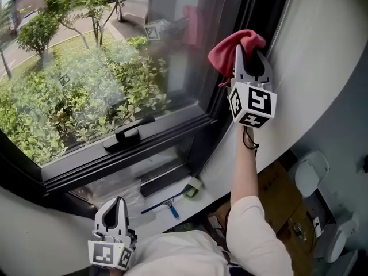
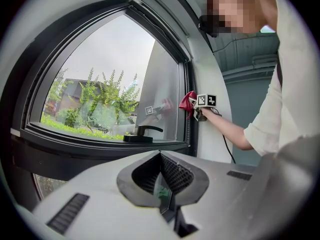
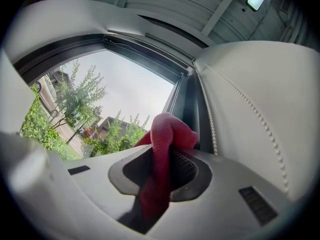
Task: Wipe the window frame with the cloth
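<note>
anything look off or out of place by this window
Nothing looks damaged or spilled. A blue-handled squeegee lies askew on the ledge below the window frame, beside a small green pad. The red cloth is bunched in the right gripper at that frame's right side.

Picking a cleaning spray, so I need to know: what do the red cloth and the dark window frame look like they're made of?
Cloth: soft fabric, likely microfibre. It has a fine nubbly texture, looks matte and bunches in limp folds. Window frame: smooth and near-black with a satin sheen and crisp edges. It is probably coated metal, though plastic can't be excluded.
</note>
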